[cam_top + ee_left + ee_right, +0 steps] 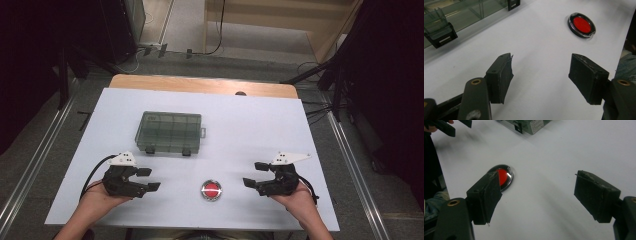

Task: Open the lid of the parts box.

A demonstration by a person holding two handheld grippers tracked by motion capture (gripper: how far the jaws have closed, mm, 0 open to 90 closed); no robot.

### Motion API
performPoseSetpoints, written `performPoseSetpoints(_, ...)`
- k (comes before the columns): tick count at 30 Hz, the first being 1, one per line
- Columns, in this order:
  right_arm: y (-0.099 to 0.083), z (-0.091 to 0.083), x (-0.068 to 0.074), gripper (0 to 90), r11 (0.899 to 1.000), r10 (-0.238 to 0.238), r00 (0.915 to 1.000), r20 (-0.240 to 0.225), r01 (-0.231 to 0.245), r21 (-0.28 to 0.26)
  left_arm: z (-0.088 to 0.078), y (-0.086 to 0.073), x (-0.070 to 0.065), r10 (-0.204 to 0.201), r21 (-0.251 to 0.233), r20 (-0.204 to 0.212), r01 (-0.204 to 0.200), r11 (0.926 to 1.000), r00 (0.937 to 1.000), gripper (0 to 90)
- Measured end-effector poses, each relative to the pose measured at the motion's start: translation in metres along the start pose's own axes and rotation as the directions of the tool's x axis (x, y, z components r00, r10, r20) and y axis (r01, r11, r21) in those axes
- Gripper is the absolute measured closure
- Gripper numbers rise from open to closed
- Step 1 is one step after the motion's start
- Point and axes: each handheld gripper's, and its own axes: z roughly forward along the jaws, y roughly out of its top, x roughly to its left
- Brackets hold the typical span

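White tabletop [300, 130], dark room behind it. Lower left, left gripper [149, 179] gapes wide, holding nothing; lower right, right gripper [255, 174] too. Between them sits the red-centred round disc [211, 190], partly hidden by a jaw in the right gripper view. Farther up, a smoky compartment box [169, 132], contents hard to make out.

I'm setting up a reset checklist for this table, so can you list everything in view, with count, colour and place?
Compartment box: one, clear smoky green with dark latches on its near edge, lid shut, far-left part of the board.
Round disc: one, red centre in a silvery-black rim, near edge of the board, between the two grippers.
Board: one, white, covering most of the table.
Table: one, wood-coloured, its far edge showing beyond the board.
Left gripper: one, black with a grey plate on top, near left, jaws open and empty.
Right gripper: one, black with a grey plate on top, near right, jaws open and empty.
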Motion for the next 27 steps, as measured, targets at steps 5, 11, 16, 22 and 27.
performPoseSetpoints(5, 0.0004, -0.0004, -0.0005, 24.0, 1.0, 0.011, 0.9999, 0.013, -0.011, 0.008, 0.0001, 0.0, 0.0027, -0.019, -0.005, 0.002, 0.019, 0.9998, 0.9998, 29.3)
performPoseSetpoints(11, 0.0006, 0.0003, -0.0012, 25.0, 1.0, 0.006, 0.9997, 0.025, -0.007, 0.013, 0.0007, 0.0002, 0.0019, -0.007, -0.011, 0.007, 0.007, 0.9999, 1.0, 28.3)
performPoseSetpoints(16, -0.0001, 0.0019, -0.003, 24.9, 0.999, 0.026, 0.9995, 0.018, -0.026, 0.028, 0.0007, 0.0002, 0.0014, 0.002, -0.012, 0.005, -0.002, 0.9999, 1.0, 28.3)
performPoseSetpoints(22, -0.0022, 0.0036, -0.0038, 24.9, 0.999, 0.027, 0.9994, 0.021, -0.028, 0.035, 0.0011, 0.0008, 0.0024, 0.001, -0.015, 0.014, -0.001, 0.9999, 0.9999, 28.4)
performPoseSetpoints(27, -0.0025, 0.0044, -0.0033, 25.0, 0.999, 0.025, 0.9995, 0.02, -0.026, 0.037, 0.0022, 0.0002, 0.0038, -0.006, -0.006, 0.02, 0.006, 1.0, 0.9998, 28.4)
